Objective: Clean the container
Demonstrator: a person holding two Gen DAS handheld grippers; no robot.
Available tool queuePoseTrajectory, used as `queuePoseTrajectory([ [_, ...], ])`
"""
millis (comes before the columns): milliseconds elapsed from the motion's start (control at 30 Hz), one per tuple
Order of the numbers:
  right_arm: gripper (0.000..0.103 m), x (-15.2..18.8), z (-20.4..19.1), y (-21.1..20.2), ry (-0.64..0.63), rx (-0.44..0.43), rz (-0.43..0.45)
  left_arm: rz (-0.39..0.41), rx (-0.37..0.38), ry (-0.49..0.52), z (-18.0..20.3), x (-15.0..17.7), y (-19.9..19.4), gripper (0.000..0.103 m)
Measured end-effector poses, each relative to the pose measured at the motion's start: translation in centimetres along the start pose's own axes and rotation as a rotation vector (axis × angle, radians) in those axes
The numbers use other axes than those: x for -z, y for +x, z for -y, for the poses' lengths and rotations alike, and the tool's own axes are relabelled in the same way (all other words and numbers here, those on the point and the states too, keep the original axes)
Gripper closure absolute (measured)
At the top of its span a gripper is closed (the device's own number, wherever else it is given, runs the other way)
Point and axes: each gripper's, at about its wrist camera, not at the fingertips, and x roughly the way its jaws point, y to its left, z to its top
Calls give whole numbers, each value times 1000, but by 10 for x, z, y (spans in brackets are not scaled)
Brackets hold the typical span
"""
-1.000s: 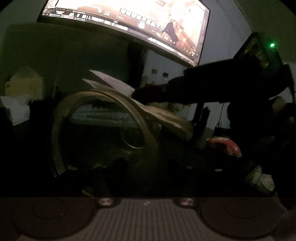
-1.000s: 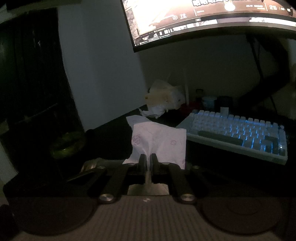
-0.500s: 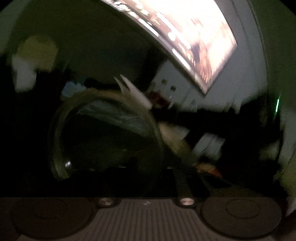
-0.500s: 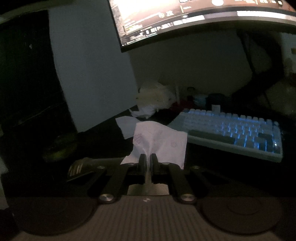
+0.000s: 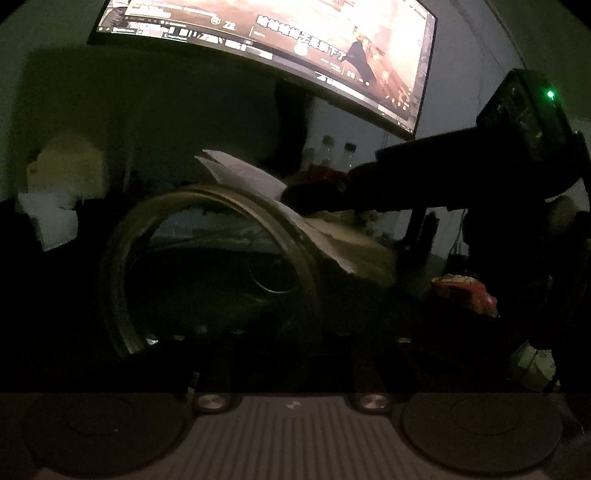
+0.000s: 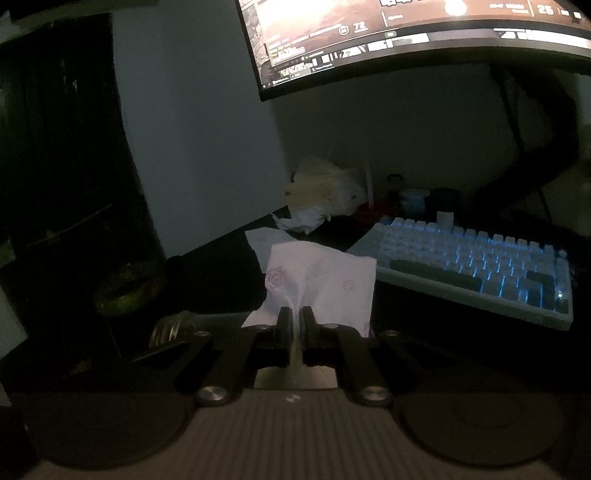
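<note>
Across a dim worktop (image 6: 229, 273) lit mostly by a glowing monitor (image 6: 406, 33), a wiping step is appearing to be underway. Seen from the right wrist, the right hand-held gripper (image 6: 294, 317) is pinching a thin white tissue (image 6: 325, 284) between its closed black fingers, the sheet fanning out soft and crumpled ahead of them, printed with faint purple motifs. Seen from the left wrist, a round clear glass container (image 5: 207, 266) is filling the near view, tipped so its wide, ridged mouth is facing the camera. The left hand-held gripper's fingers are lost in darkness below the rim, so whether it is clamping the container cannot be told, though the container's closeness and tilt are suggesting it is being held. That same tissue is lying against the upper right of the rim, with the right hand-held gripper reaching in as a dark bar from the right. Judging by this, the rim is being wiped; the next move is likely calling for pushing the tissue down inside and sweeping it round the smooth curved wall while the container is being kept steady. A backlit keyboard (image 6: 476, 266) is glowing blue to the right, and crumpled tissues (image 6: 303, 221) are lying near the wall.
</note>
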Motion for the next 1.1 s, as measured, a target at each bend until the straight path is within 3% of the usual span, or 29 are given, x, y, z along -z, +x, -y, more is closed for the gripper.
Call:
queuePoseTrajectory([
  [167,95,7,-3,-7,28,-22,15,47,113,-155,-13,-7,-8,95],
  [333,96,7,-17,-13,-26,-76,-3,51,159,-91,-4,-19,-19,94],
  [400,96,5,-20,-12,-34,-95,-10,51,154,-53,1,-20,-23,82],
  [433,96,5,-19,-10,-33,-92,-9,59,130,-13,5,-19,-23,64],
  [467,96,4,-17,-8,-28,-84,-8,66,94,31,10,-18,-24,54],
  [500,96,3,-15,-7,-25,-74,-8,65,51,80,16,-15,-23,30],
  [533,96,1,-12,-5,-23,-60,-8,64,11,128,22,-12,-22,24],
  [600,96,-1,-7,0,-25,-26,-11,47,-4,180,27,-7,-17,24],
  [733,96,-4,-5,5,-36,-2,-25,-16,9,97,16,-4,-4,40],
  [833,96,-1,-15,4,-62,-38,-30,-15,-6,40,4,0,-1,42],
  [967,96,1,-20,3,-66,-56,-27,-3,-7,-18,-9,1,-3,64],
  [1000,96,1,-19,3,-60,-59,-27,2,2,-37,-13,0,-2,80],
  [1033,96,0,-19,4,-54,-59,-26,8,13,-57,-17,0,-2,86],
  [1100,96,0,-19,4,-55,-54,-27,32,55,-125,-26,-1,-3,90],
])
